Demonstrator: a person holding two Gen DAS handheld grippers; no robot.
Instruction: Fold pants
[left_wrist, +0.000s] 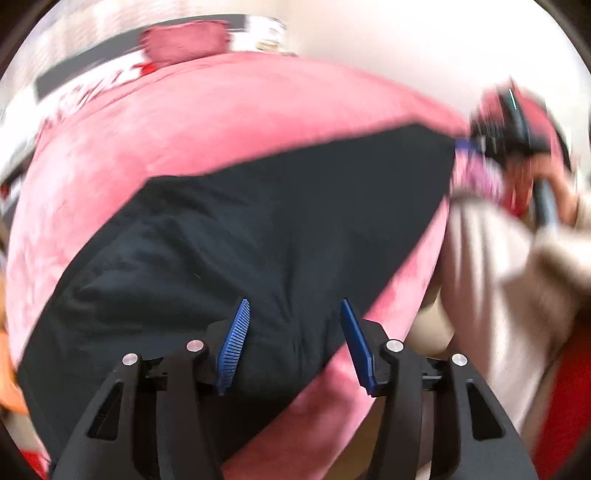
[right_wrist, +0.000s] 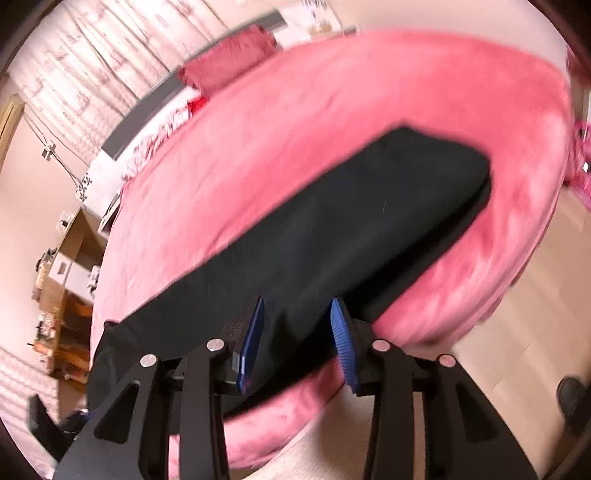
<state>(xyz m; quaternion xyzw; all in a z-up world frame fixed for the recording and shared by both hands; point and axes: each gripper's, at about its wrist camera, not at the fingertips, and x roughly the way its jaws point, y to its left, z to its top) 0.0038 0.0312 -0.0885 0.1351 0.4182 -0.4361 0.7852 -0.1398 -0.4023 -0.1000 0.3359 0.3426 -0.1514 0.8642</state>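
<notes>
Left wrist view, left gripper (left_wrist: 293, 314) over black pants (left_wrist: 258, 221), right gripper (right_wrist: 297, 314) likewise, jaws apparently spread.

Bright, even indoor light; heavy fisheye distortion and motion blur in both views.
Both wrist views bow straight edges toward a dark circular rim. The pink bedspread (left_wrist: 229, 122) smears ahead of the left gripper (left_wrist: 293, 347), and the area far right of it is badly streaked. The black pants (right_wrist: 332, 229) show almost no fold detail (underexposed). Pale walls beyond wash out; gripper fingers (right_wrist: 341, 339) stay sharpest.
</notes>
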